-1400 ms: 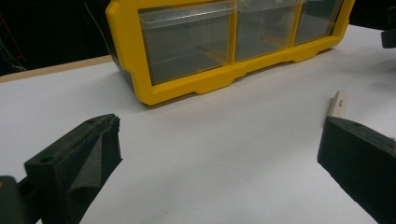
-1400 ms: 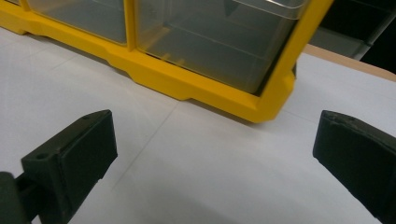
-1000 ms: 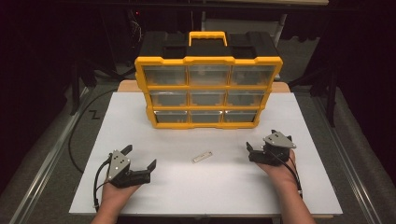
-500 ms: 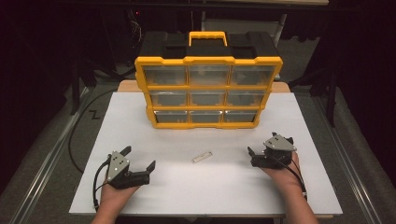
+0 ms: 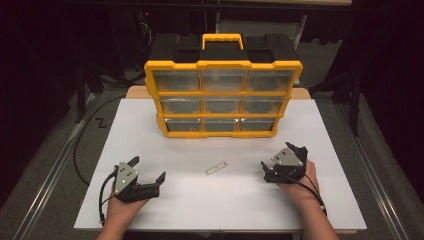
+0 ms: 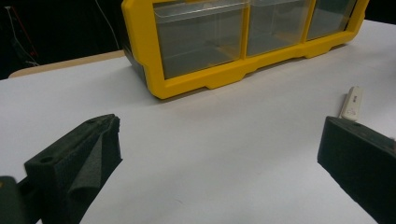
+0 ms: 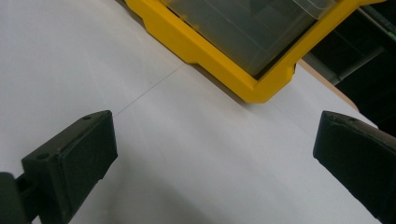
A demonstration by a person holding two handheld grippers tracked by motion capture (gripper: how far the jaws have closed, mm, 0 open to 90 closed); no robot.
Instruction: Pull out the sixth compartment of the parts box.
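Since a second ago the right claw (image 5: 281,161) has slid slightly toward the person and to the right, away from the small white stick (image 5: 216,168); the left claw (image 5: 148,170) has barely shifted, and the stick lies where it lay.

From the high view, both forearms come in from the bottom edge, and each hand rests low on the white table (image 5: 220,200). The left hand (image 5: 120,207) sits near the front left of the table, its claw pointing forward and to the right with the jaws spread wide. The right hand (image 5: 300,177) sits farther right and a little farther forward, its claw turned toward the left and forward, jaws likewise spread and holding nothing. The stick lies flat on the table between the two claws, apart from both, somewhat nearer the right one. Behind it stands the yellow drawer organizer (image 5: 223,95), upright, with its nine clear drawers shut and its handle on top.

From the left gripper view, the two black jaws stand far apart at the bottom corners with bare table between them. The stick (image 6: 351,102) lies just beyond the right-hand jaw, not touching it. The organizer's bottom row of drawers (image 6: 243,42) crosses the top.

From the right gripper view, the jaws are again well spread over bare table, and one bottom corner of the organizer (image 7: 261,79) shows ahead, tilted in the frame because the hand is rolled.
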